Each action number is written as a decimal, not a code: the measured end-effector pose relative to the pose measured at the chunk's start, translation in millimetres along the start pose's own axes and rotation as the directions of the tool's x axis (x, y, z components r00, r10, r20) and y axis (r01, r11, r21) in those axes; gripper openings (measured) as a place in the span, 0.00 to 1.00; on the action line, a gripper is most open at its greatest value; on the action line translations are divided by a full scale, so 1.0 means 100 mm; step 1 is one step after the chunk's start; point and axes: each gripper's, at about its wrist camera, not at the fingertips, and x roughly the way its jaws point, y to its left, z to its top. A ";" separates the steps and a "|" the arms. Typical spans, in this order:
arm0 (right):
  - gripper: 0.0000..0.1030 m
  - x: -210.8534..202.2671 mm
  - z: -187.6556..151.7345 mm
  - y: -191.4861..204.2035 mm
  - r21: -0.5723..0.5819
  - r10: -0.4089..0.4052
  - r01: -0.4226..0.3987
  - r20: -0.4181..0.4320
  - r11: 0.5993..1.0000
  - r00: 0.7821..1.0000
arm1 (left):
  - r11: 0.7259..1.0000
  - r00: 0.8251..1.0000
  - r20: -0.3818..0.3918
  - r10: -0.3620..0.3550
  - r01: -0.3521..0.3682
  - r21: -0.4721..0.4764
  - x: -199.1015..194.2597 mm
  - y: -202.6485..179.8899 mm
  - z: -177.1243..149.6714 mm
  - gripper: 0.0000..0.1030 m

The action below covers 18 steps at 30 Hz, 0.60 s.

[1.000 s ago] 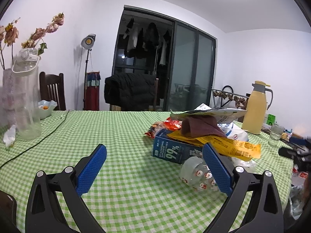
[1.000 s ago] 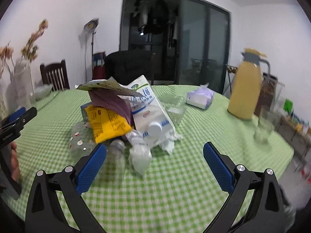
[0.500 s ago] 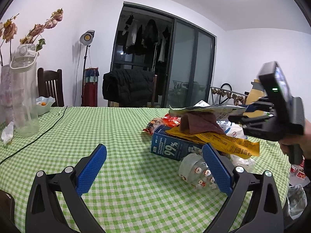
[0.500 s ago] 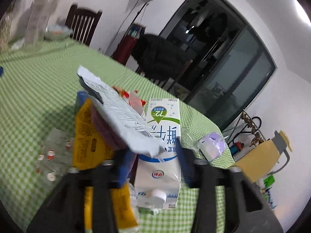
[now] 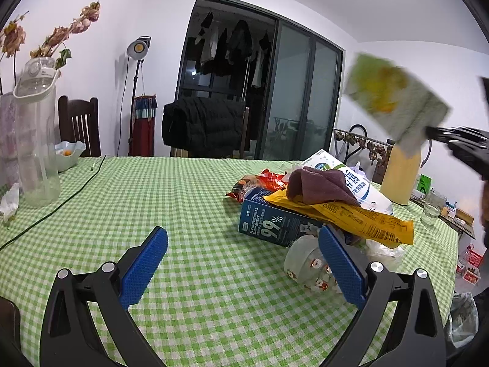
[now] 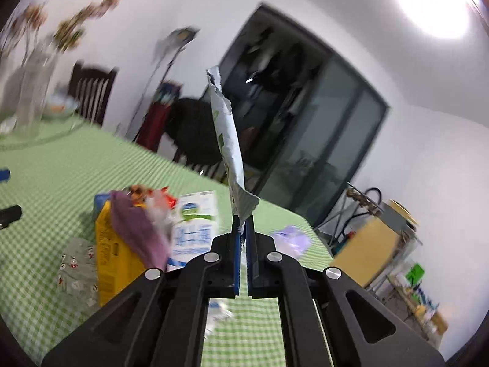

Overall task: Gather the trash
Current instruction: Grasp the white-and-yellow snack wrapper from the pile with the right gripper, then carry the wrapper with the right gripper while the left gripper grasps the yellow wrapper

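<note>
- Left wrist view: gone from the top of the trash pile (image 5: pixel 324 202) since half a second ago is the flat wrapper (image 5: pixel 394 98), now blurred in the air, high and far right of the jaws, pinched at its lower corner by the right gripper (image 5: pixel 434 131).
- Unchanged otherwise: left gripper (image 5: pixel 241 263) low over the green checked tablecloth (image 5: pixel 183 189), jaws wide apart and holding nothing.
- Just ahead of the right-hand jaw: a clear printed cup (image 5: pixel 305 260) lying on its side, touching the blue carton (image 5: pixel 275 223); above those, a yellow packet (image 5: pixel 351 214), a purple cloth (image 5: pixel 318 183) and a white milk carton (image 5: pixel 351 180).
- Right wrist view: jaws, still closing on the wrapper half a second ago, now pressed together on its bottom edge, the sheet (image 6: pixel 227 140) standing up edge-on straight out from the tips of the right gripper (image 6: pixel 243 229).
- Rest of the pile (image 6: pixel 137 238) below and left of the jaws, on the table, blurred by motion.
- Meaning for the task, as a judgement: first piece secured and lifted clear; next, a bin or bag to drop it in, none certain in either view.
- Risk: thin corner grip, so a possible slip during a fast swing.
</note>
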 end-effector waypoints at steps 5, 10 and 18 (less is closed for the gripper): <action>0.03 -0.43 -0.36 -0.38 0.029 -0.061 0.062 -0.027 0.998 0.998 | 0.999 0.997 -0.066 0.042 -0.040 0.030 0.15 -0.06 0.00 0.93; 0.03 -0.67 -0.75 -0.70 0.074 -0.096 0.101 -0.068 0.992 0.993 | 0.998 0.988 -0.153 0.010 0.000 0.065 0.31 -0.17 0.19 0.93; 0.03 -0.98 -1.28 -1.13 0.175 -0.163 0.184 -0.129 0.967 0.978 | 0.990 0.942 -0.313 -0.119 0.137 0.036 0.78 -0.61 0.51 0.92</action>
